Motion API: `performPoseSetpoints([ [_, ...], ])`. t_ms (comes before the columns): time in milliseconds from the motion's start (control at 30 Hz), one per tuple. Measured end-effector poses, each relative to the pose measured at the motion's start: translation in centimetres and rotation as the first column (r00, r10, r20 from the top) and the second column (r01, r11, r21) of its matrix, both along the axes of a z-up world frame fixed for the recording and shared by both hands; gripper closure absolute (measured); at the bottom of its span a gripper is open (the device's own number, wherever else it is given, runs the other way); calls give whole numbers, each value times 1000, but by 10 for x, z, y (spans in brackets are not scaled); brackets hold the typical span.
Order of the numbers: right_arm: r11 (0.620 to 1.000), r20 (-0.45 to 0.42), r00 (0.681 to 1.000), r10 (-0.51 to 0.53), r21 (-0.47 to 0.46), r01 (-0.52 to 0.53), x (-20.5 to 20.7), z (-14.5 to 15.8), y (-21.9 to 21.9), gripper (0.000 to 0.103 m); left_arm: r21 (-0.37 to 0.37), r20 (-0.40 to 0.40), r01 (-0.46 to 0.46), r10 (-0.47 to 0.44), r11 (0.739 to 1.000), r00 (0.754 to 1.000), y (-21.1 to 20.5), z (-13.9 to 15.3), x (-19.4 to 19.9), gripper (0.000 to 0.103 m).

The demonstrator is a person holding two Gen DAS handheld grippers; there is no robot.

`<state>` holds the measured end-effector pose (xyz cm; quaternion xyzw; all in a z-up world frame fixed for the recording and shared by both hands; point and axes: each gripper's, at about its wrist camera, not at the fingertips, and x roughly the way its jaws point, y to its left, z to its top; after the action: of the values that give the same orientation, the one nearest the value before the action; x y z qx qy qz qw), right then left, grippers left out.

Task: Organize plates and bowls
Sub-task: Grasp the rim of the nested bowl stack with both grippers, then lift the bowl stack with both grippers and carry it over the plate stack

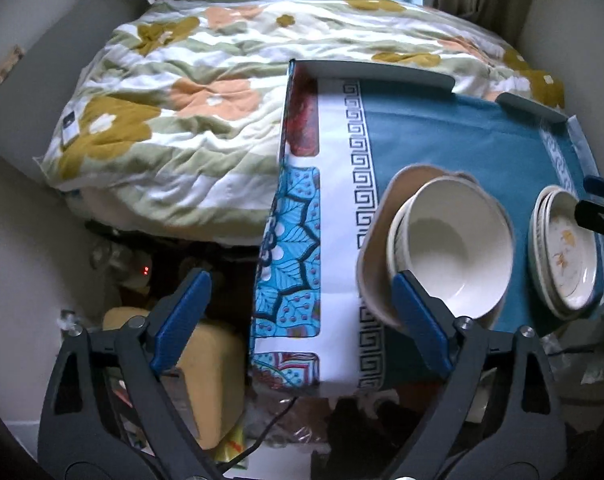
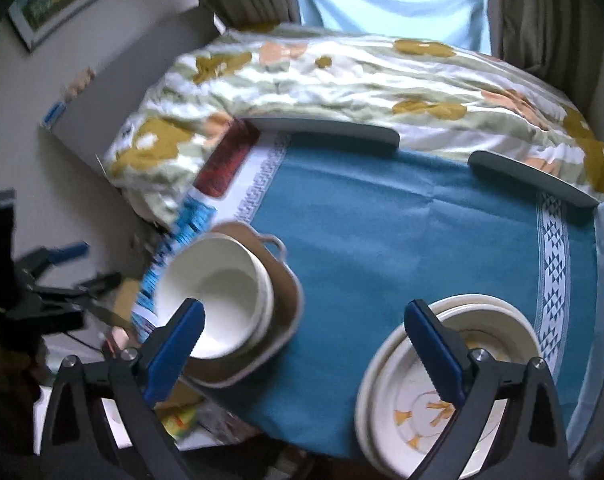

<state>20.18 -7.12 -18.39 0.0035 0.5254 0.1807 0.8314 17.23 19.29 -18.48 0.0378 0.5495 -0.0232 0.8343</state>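
Observation:
A stack of white bowls [image 1: 454, 248] sits inside a beige handled dish [image 1: 376, 280] on the blue cloth. To its right lies a stack of white plates [image 1: 566, 252] with orange flower marks. My left gripper [image 1: 302, 308] hangs open above the table's left edge, nothing between its fingers. In the right wrist view the bowls [image 2: 218, 300] and their beige dish [image 2: 286, 292] lie at the left and the plates [image 2: 446, 384] at the lower right. My right gripper [image 2: 302, 344] is open over bare cloth between the two stacks, holding nothing. The left gripper [image 2: 62, 276] shows at the far left.
A blue tablecloth [image 1: 442, 136] with a patterned border covers the table, and two dark grey bars [image 2: 326, 128] lie along its far edge. A flowered quilt [image 1: 174, 112] lies on the bed behind it. Boxes and clutter [image 1: 206, 364] fill the floor left of the table.

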Motion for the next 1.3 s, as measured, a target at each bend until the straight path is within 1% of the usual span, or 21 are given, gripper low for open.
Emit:
performPoseSetpoints([
  [133,989,-91,993,70,-126,-82,8,-27,6,4,17,-53,42,-41,999,998,0,-21,6,11],
  [200,976,-102,991,84,-191,-103,13,-38,11,4,19,-72,63,-61,998,996,-2,-30,9,11],
  [267,969,-125,988,90,-220,-116,17,-47,16,4,-4,-95,75,-75,997,993,-3,-39,13,11],
  [333,957,-128,987,102,-258,-133,22,-55,23,4,-19,-98,89,-90,996,991,-4,-45,17,11],
  [400,951,-147,983,113,-271,-150,27,-64,28,4,-29,-108,104,-107,994,988,-6,-51,20,11],
  [433,951,-159,981,114,-268,-154,28,-67,29,4,-34,-114,113,-117,993,987,-8,-54,21,13],
  [500,949,-188,975,121,-267,-170,33,-74,30,8,-40,-129,139,-143,990,981,-11,-61,25,21],
  [533,947,-195,972,129,-267,-179,34,-77,31,17,-37,-139,149,-153,988,978,-13,-64,26,30],
  [567,944,-207,969,138,-268,-192,35,-80,33,23,-43,-148,157,-162,987,976,-14,-67,27,34],
  [600,947,-217,965,149,-249,-202,36,-82,34,28,-58,-154,164,-171,985,973,-16,-69,28,36],
  [667,950,-238,958,162,-226,-217,39,-87,38,41,-71,-163,181,-190,981,968,-19,-74,30,43],
  [700,948,-249,952,176,-216,-232,40,-91,40,43,-74,-166,191,-201,979,965,-22,-76,31,46],
  [767,946,-255,947,195,-204,-250,42,-95,43,56,-87,-179,208,-221,974,959,-27,-81,33,55],
  [800,946,-263,942,208,-192,-262,44,-97,45,58,-102,-182,216,-231,971,956,-29,-84,34,57],
  [867,947,-269,933,238,-151,-284,44,-99,47,71,-152,-185,225,-252,962,950,-31,-87,34,70],
  [967,944,-265,925,274,-112,-311,44,-101,48,79,-197,-175,219,-254,956,951,-28,-88,33,77],
  [1000,944,-263,921,288,-84,-319,43,-102,48,81,-216,-172,215,-254,952,952,-28,-89,33,79],
  [1033,944,-262,918,298,-64,-325,43,-103,47,85,-234,-167,214,-256,949,952,-27,-89,33,85],
  [1067,942,-257,916,309,-46,-331,41,-104,48,86,-239,-162,216,-259,946,952,-28,-88,32,89],
  [1200,943,-238,920,311,-45,-330,39,-104,47,86,-239,-147,213,-253,947,956,-28,-88,32,90],
  [1300,948,-228,927,297,-42,-314,38,-103,46,87,-217,-146,218,-253,951,956,-32,-87,31,90],
])
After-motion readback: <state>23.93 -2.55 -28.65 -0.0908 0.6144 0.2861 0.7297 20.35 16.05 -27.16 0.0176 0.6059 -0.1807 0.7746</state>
